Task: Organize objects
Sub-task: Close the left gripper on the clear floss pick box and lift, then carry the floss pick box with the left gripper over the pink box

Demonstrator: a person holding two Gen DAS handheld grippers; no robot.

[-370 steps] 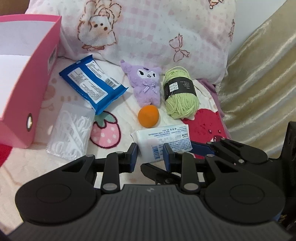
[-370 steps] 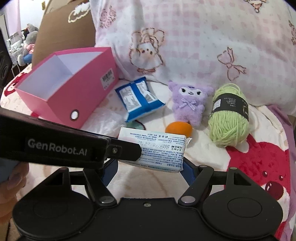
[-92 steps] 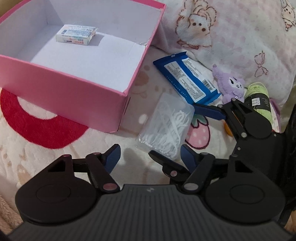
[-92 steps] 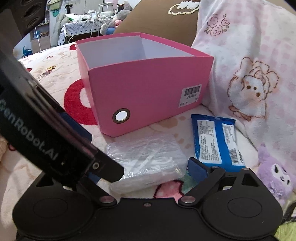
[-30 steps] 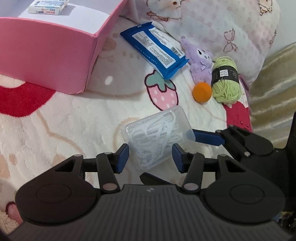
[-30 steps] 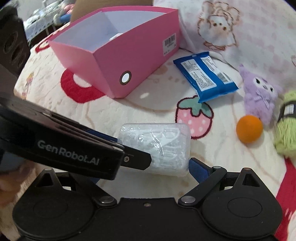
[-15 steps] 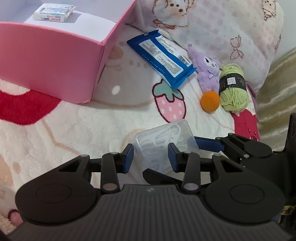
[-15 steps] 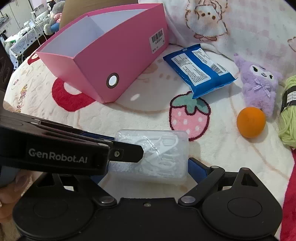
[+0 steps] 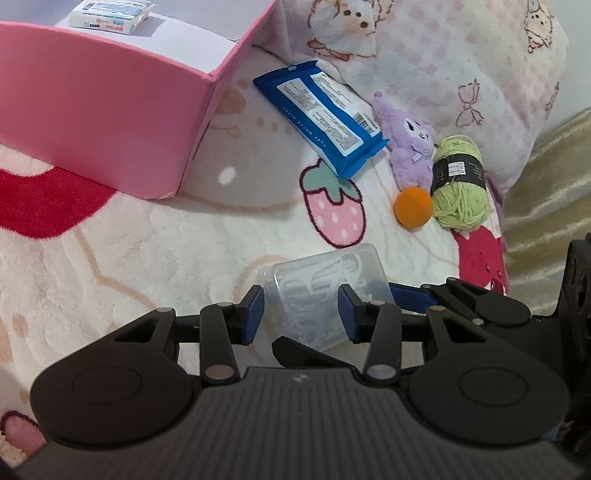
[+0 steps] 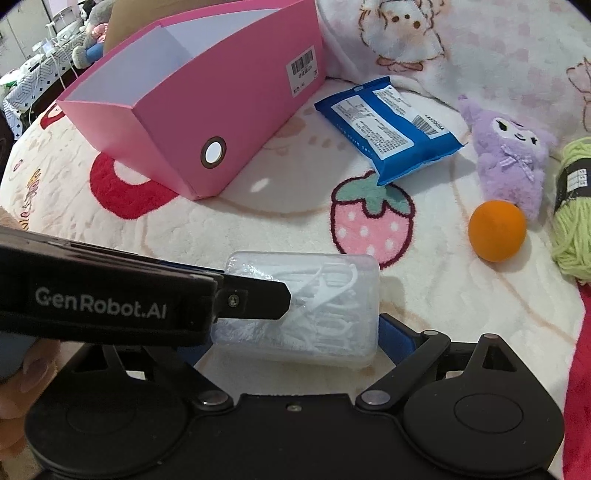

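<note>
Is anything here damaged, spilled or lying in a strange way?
Nothing looks damaged or spilled. Only the clear box of floss picks is unusual: it sits tilted off the blanket, between the left hand-held gripper and the right hand-held gripper.

Open blanket [image 10: 280,221] between us and the pink box [image 10: 221,122]: we count nothing standing there. Box top open, one small packet [image 9: 110,16] inside at the back. Right side crowded (things nearly touching): blue pouch [image 10: 388,129], purple plush [image 10: 509,162], orange ball [image 10: 496,230], green yarn [image 10: 572,225]. Pillow [image 9: 443,66] walls off the far edge.
</note>
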